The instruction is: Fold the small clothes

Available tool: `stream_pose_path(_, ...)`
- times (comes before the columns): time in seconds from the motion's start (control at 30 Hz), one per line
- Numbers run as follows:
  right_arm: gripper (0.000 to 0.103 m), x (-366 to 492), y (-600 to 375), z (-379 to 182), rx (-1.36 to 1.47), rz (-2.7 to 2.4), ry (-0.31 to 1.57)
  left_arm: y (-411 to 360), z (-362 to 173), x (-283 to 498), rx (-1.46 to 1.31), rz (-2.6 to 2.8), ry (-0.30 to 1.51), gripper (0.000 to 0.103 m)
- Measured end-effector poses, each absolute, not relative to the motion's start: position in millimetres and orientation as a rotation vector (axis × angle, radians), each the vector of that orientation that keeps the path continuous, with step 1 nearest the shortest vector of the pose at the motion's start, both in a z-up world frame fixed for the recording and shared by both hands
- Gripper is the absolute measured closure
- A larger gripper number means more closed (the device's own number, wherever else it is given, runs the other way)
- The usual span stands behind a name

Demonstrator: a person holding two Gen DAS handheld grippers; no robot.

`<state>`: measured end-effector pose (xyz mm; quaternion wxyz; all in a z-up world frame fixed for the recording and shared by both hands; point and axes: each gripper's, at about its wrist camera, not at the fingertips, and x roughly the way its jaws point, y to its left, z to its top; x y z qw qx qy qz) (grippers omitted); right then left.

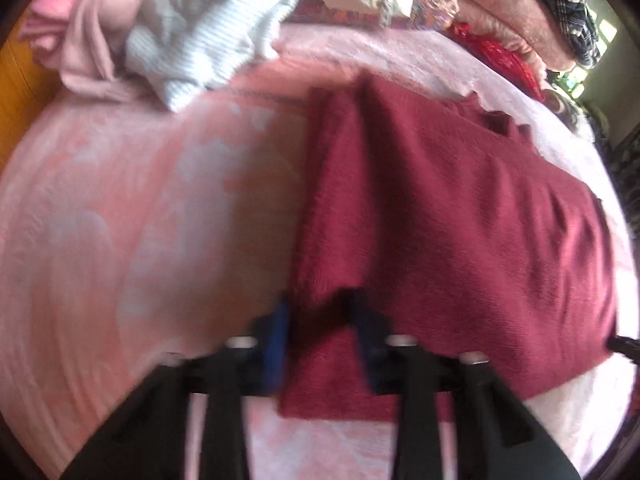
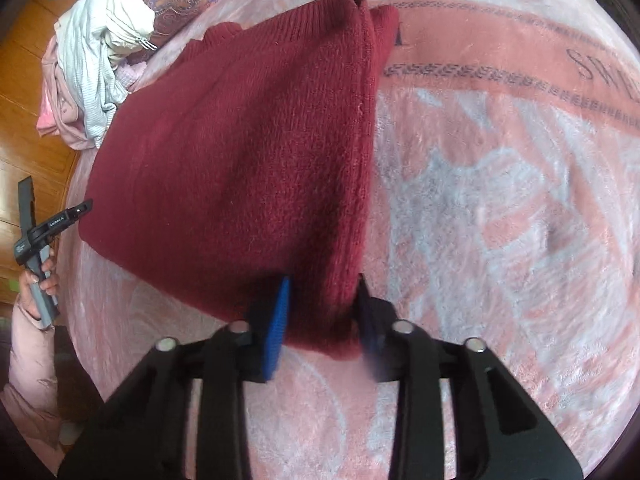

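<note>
A dark red knitted sweater (image 1: 460,208) lies folded on a pink blanket (image 1: 140,220). In the left wrist view my left gripper (image 1: 320,306) is closed on the sweater's near left edge, and knit fills the gap between its blue pads. This view is blurred. In the right wrist view my right gripper (image 2: 323,280) pinches the sweater (image 2: 240,152) at its near right corner, with fabric pressed between the pads. The left gripper (image 2: 52,224) shows there at the far left, by the sweater's left edge, held by a hand in a pink sleeve.
A heap of white and pale pink clothes (image 1: 180,32) lies at the blanket's far left. Patterned fabric, a red item (image 1: 500,56) and a folded pink blanket are stacked at the back. Wooden floor (image 2: 24,100) borders the left. Lettering crosses the blanket (image 2: 520,200) at right.
</note>
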<state>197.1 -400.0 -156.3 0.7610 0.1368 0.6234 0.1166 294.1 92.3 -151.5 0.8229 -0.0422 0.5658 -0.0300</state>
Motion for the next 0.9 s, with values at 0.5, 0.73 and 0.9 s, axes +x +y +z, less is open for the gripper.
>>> stream_pose_path(0.5, 0.094, 189, -412, -160, 0.328, 0.216, 1.371, 101, -160, 282, -0.113, -0.106, 1.275, 0.092)
stream_pose_path(0.73, 0.094, 189, -411, -161, 0.324, 0.196, 1.348, 93, -157, 281, -0.044, -0.095, 1.250, 0.089)
stream_pose_path(0.9, 0.093, 190, -412, -166, 0.319, 0.192, 1.349, 96, -160, 279, -0.047, -0.090, 1.237, 0.084)
